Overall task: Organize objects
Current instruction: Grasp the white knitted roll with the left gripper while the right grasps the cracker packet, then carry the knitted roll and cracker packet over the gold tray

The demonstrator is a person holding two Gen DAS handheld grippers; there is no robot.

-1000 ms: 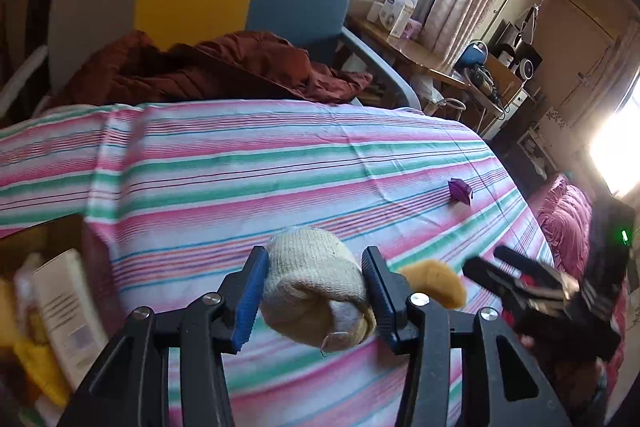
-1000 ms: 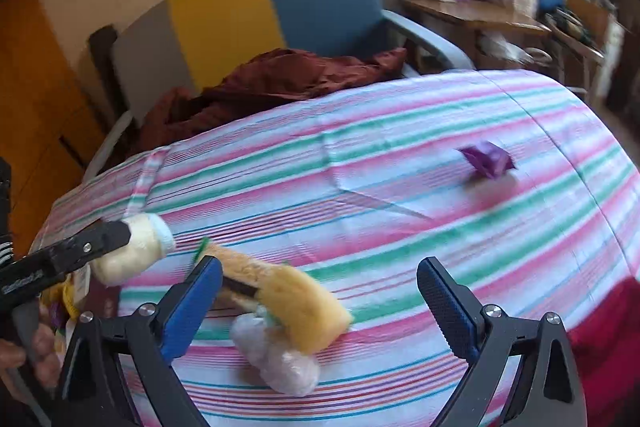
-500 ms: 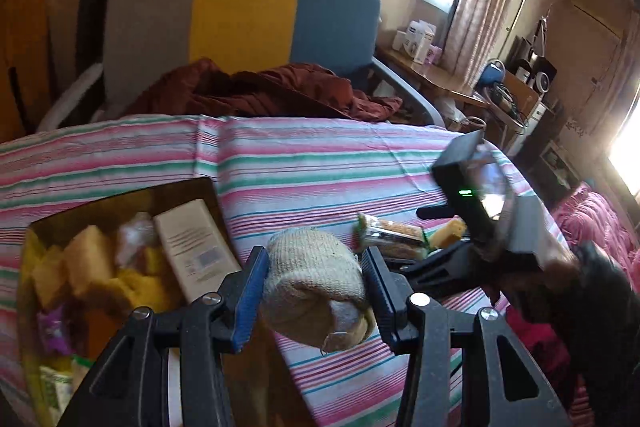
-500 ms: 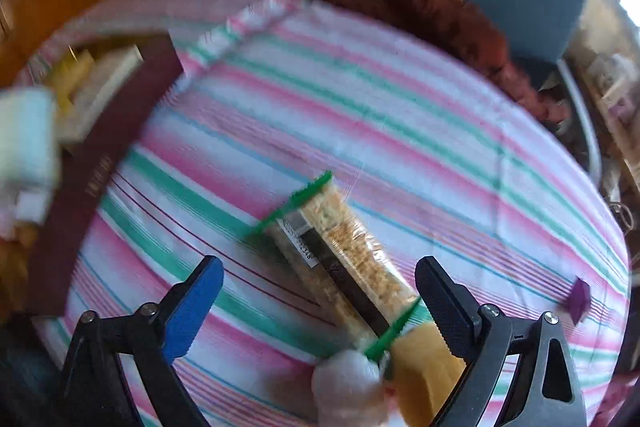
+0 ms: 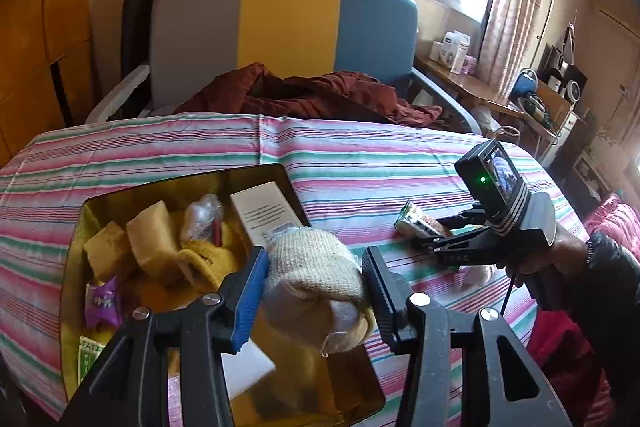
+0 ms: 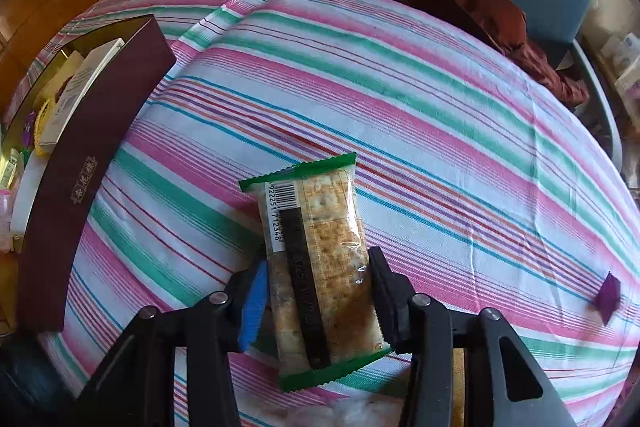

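Observation:
My left gripper is shut on a rolled cream sock and holds it above the near right part of an open gold-lined box with several items in it. My right gripper is closed around a green-edged cracker packet that lies on the striped tablecloth. The right gripper also shows in the left wrist view, to the right of the box, with the packet at its tips. The box's maroon wall stands left of the packet.
A small purple wrapped item lies on the cloth at the far right. A white fluffy item and a yellow item lie under the right gripper. A chair with a maroon garment stands behind the table.
My left gripper has carried the sock left, over the box. My right gripper has come down over the cracker packet and its jaws have closed in on the packet's sides.

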